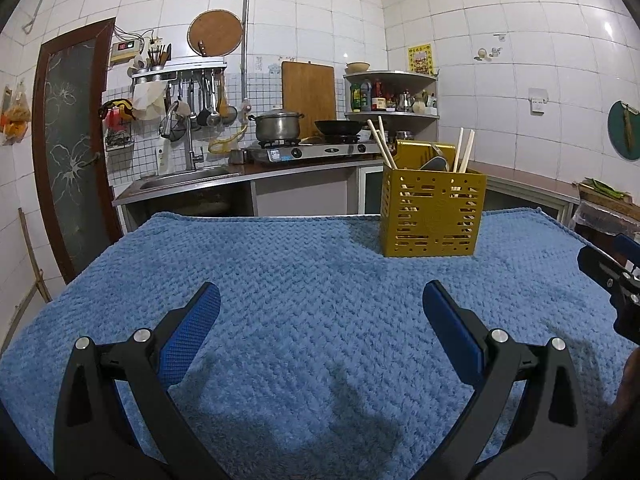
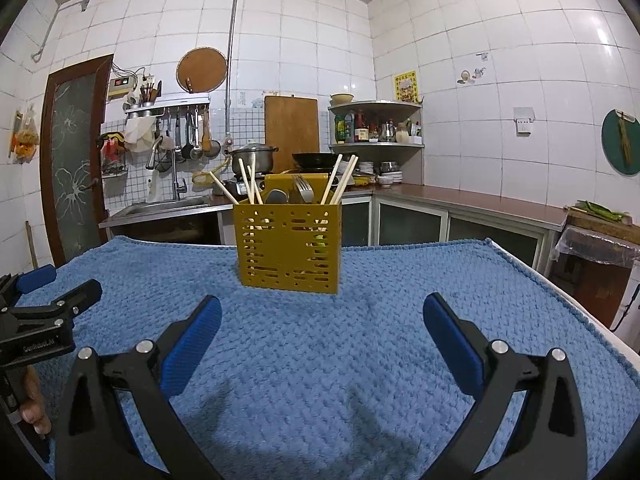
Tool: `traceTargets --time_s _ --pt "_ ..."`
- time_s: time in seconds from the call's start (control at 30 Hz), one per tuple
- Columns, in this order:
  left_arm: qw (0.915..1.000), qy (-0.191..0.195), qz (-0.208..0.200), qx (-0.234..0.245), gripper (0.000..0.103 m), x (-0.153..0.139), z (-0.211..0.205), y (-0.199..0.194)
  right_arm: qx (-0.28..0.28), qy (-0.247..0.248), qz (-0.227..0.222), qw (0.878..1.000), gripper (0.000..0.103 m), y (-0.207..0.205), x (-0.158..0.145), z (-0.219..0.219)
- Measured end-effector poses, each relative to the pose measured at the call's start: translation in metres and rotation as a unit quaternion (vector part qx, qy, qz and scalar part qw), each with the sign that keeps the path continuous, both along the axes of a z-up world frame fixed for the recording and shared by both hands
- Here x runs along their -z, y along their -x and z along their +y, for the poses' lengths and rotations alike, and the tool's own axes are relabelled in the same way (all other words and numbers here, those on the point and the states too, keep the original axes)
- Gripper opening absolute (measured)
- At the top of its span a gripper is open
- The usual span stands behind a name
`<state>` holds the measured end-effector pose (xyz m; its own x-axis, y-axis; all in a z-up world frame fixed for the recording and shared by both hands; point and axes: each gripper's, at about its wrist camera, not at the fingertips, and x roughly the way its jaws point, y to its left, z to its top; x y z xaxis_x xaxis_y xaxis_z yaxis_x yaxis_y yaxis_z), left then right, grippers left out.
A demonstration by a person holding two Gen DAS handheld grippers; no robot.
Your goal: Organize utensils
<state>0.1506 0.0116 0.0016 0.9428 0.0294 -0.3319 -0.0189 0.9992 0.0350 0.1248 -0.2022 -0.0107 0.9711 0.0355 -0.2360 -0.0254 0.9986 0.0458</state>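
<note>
A yellow slotted utensil holder (image 1: 433, 213) (image 2: 289, 249) stands upright on the blue towel (image 1: 312, 288) (image 2: 320, 344). It holds several wooden chopsticks (image 1: 383, 145) (image 2: 339, 179), a fork (image 2: 303, 189) and spoons (image 2: 277, 196) (image 1: 435, 164). My left gripper (image 1: 321, 300) is open over bare towel, the holder ahead to its right. My right gripper (image 2: 322, 312) is open too, with the holder straight ahead and nothing between its fingers. Each gripper shows at the other view's edge: the right gripper (image 1: 612, 276) and the left gripper (image 2: 44, 304).
A kitchen counter with sink (image 1: 188, 178), gas stove (image 1: 316, 150), pot (image 1: 278, 124) and wok runs behind the table. A corner shelf (image 2: 376, 124) carries bottles. A hand (image 2: 34, 408) holds the left gripper's handle. A box (image 2: 600, 236) stands right of the table.
</note>
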Motion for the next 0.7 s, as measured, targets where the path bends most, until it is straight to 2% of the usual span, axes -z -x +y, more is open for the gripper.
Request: traceTargets --time_s 0.7 --pt "0.9999 0.004 -0.004 0.009 0.098 -0.0003 -0.0002 0.0016 0.0 -0.002 0.002 1.0 0.099 -0.0007 0.0 0.0005"
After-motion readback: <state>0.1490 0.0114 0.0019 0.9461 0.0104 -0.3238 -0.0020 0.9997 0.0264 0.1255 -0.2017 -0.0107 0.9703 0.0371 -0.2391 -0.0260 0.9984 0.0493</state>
